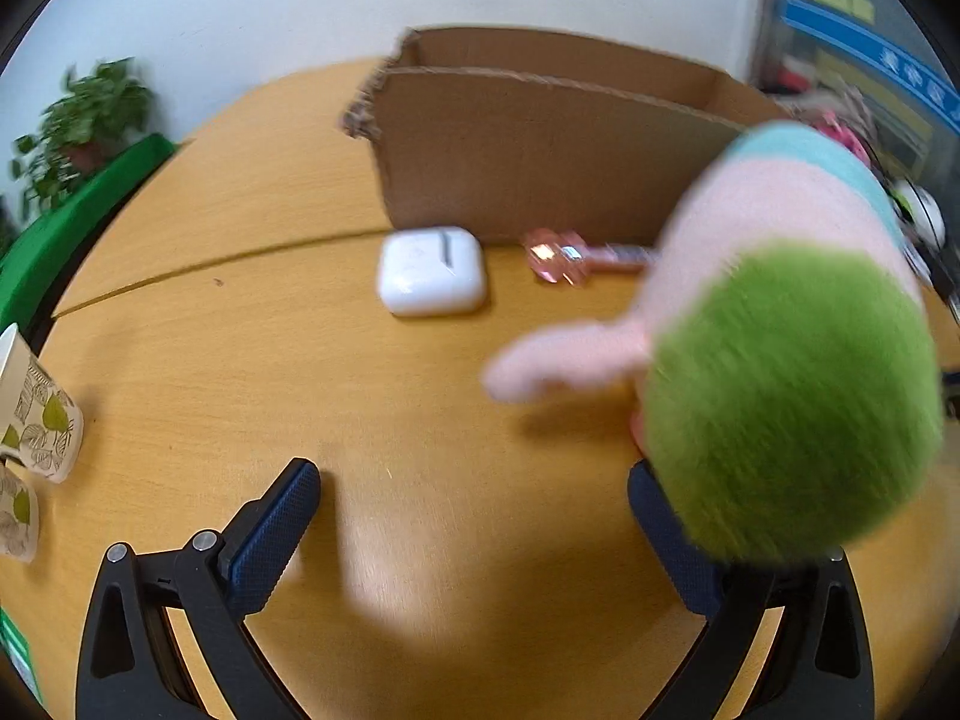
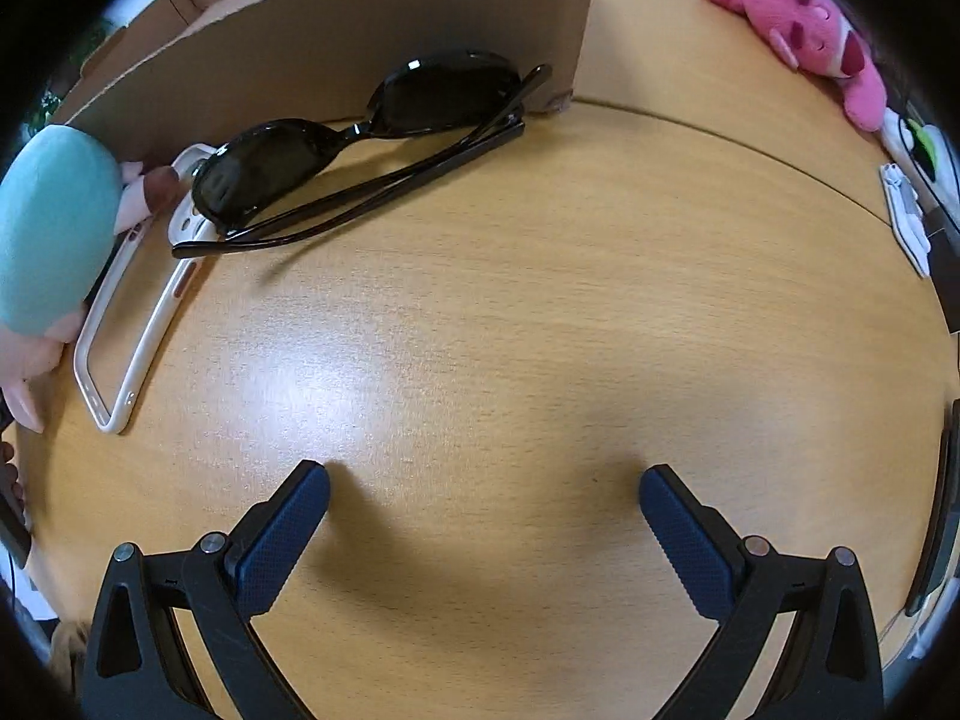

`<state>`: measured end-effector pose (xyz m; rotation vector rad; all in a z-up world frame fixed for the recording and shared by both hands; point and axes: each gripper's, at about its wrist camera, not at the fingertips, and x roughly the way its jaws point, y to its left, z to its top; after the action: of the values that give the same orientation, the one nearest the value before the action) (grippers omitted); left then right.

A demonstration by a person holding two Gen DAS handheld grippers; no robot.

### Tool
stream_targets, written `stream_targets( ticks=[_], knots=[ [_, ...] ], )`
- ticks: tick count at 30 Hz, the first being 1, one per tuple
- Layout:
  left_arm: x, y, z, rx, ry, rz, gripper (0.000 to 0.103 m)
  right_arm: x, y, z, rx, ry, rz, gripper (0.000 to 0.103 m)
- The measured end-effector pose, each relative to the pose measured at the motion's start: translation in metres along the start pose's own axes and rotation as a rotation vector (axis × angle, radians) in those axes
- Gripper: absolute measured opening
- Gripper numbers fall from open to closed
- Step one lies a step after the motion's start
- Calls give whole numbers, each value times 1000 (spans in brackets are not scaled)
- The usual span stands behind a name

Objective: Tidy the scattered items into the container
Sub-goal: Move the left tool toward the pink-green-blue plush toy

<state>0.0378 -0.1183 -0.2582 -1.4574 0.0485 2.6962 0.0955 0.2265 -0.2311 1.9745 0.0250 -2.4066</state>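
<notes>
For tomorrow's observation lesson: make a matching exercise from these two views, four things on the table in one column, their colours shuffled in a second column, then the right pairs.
Things
1. earbud case
2. sunglasses
3. cardboard box
4. plush toy by the table's far right edge

Colours
A. brown
B. pink
C. white
D. black

Pairs: 1-C, 2-D, 3-A, 4-B

Potted plant (image 1: 84, 120) by the wall at table's far left. 2 leaf-print paper cups (image 1: 39, 420) at the table (image 1: 240, 360) left edge. Blue-banded glass (image 1: 870, 48) behind, right.
</notes>
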Motion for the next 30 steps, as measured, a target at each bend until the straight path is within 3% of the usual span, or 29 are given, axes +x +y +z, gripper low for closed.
stream_targets(
  ticks=[3,8,13,17,21,26,30],
  knots=[
    [-15,3,-4,-39,69,31,103,-2,9,-7,-51,21,35,103],
    [-81,3,9,-121,45,86,103,-44,30,-19,-98,-64,92,103],
    [-149,-25,50,-163,-28,52,103,-110,50,-5,-54,-169,228,103],
    [-197,-52,84,-191,-116,37,103,-161,67,19,-93,-289,307,103],
    [-220,-78,103,-187,-108,17,103,-204,74,22,-167,-383,288,103],
    [-238,-99,101,-214,-131,68,103,-233,80,10,-281,-420,235,103],
    [-248,-116,98,-206,-127,41,103,-241,78,2,-319,-418,238,103]
  ],
)
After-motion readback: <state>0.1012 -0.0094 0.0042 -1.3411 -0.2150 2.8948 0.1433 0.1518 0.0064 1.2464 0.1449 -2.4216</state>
